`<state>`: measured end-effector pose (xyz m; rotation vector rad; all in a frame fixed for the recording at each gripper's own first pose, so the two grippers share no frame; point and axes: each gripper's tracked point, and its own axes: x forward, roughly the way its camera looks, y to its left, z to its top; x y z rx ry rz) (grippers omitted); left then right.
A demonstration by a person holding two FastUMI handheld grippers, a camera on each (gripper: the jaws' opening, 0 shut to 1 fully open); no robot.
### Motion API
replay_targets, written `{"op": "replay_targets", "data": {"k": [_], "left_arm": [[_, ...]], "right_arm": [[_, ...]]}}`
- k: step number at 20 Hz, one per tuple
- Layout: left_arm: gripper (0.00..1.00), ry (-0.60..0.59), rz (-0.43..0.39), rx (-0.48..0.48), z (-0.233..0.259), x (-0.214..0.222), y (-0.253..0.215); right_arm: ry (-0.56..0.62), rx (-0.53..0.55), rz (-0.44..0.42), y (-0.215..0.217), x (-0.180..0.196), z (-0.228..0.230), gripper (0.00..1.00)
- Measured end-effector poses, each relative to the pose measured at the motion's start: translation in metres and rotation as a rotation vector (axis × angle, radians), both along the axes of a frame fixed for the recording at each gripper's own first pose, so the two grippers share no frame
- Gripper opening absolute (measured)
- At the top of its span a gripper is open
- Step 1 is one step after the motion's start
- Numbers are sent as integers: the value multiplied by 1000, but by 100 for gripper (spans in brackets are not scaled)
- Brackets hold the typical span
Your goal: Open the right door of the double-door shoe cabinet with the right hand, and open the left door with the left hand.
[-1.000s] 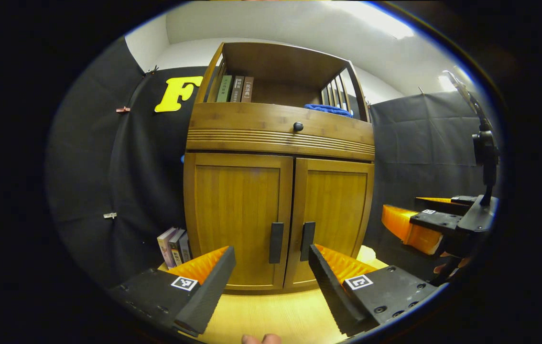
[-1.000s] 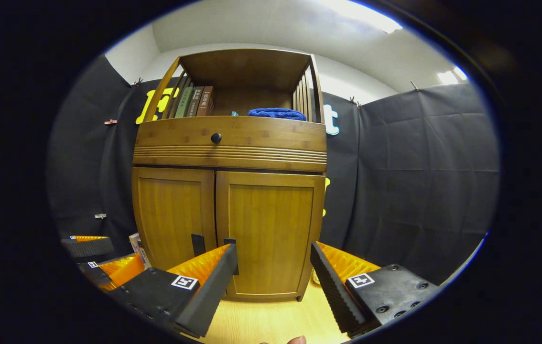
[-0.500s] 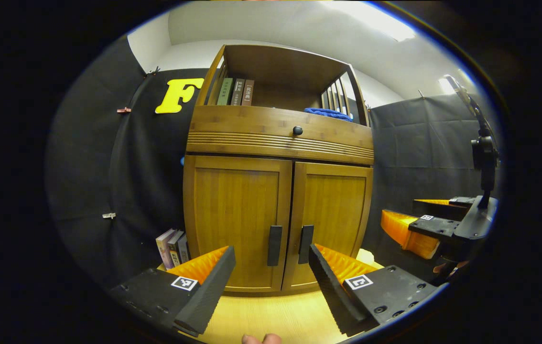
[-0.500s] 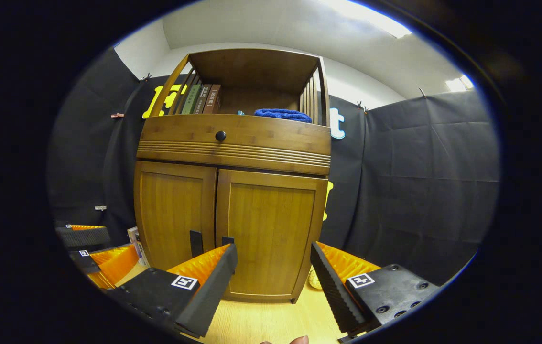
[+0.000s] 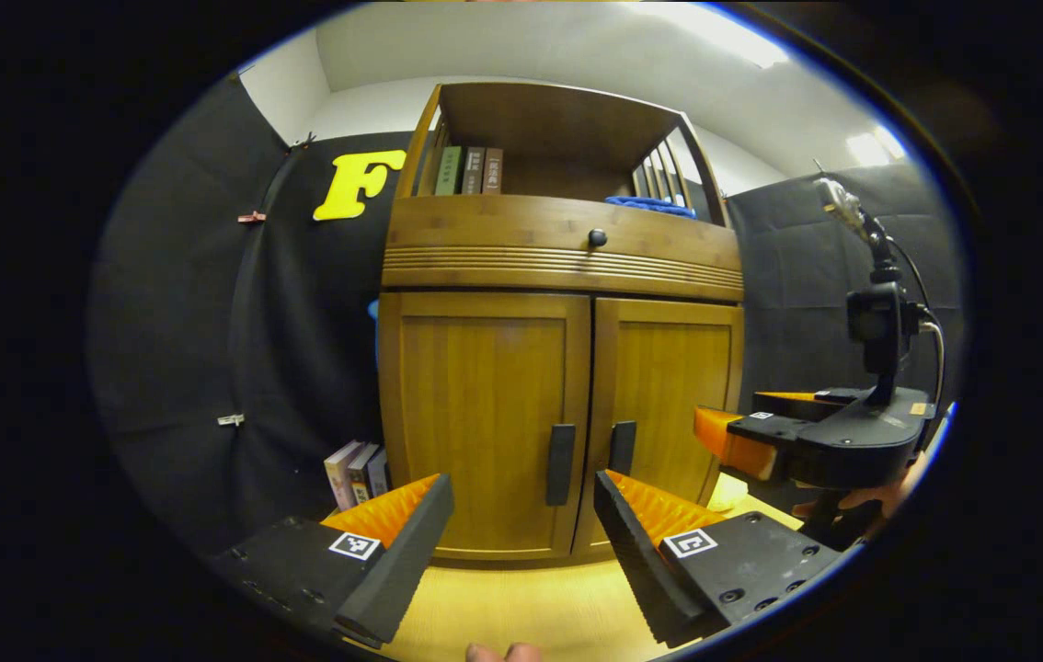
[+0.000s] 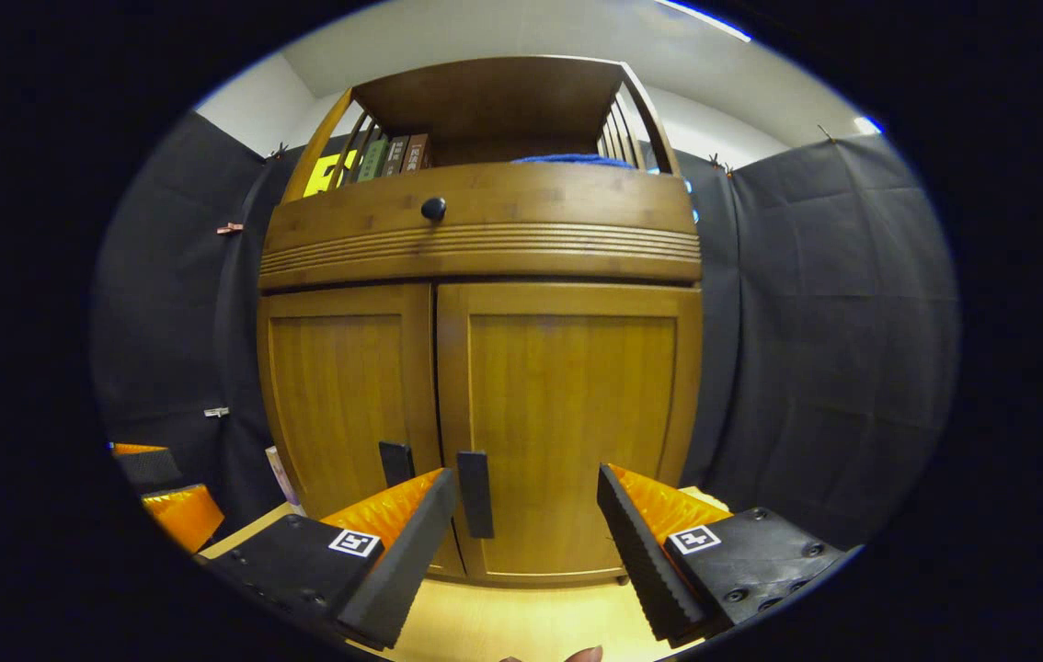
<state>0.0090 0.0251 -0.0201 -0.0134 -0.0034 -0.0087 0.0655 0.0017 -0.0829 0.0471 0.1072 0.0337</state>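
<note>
The wooden shoe cabinet has both doors closed. In the left gripper view the left door [image 5: 485,414] and right door [image 5: 673,395] carry dark vertical handles [image 5: 561,464] [image 5: 623,448] by the middle seam. My left gripper [image 5: 521,542] is open, short of the handles. My right gripper [image 5: 742,432] hovers in front of the right door. In the right gripper view the right door [image 6: 572,414] looms close, and its handle [image 6: 475,494] stands just right of my left finger. The right gripper [image 6: 526,542] is open and empty. The left gripper [image 6: 167,487] shows at lower left.
A drawer with a dark knob [image 5: 597,238] sits above the doors. The open shelf on top holds books [image 5: 471,171] and a blue cloth [image 5: 650,204]. More books [image 5: 356,471] stand on the pale wood floor [image 5: 521,607] left of the cabinet. Black cloth walls close in on both sides.
The right gripper has moved forward and lower toward the right door, whose handle now lies near its fingers. The left gripper shifted slightly. Both doors stay closed.
</note>
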Motion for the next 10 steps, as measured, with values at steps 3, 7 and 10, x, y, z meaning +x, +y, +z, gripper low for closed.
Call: {"op": "replay_targets", "data": {"k": [3,7,10], "left_arm": [[96,25,42,-28,-7,4,11],[96,3,40,-9,3,6,14],[96,-19,25,13,8,9,17]], "right_arm": [[20,8,20,11,32,-24,96],[87,8,34,21,66,-56,98],[107,9,33,26,79,-68,93]]}}
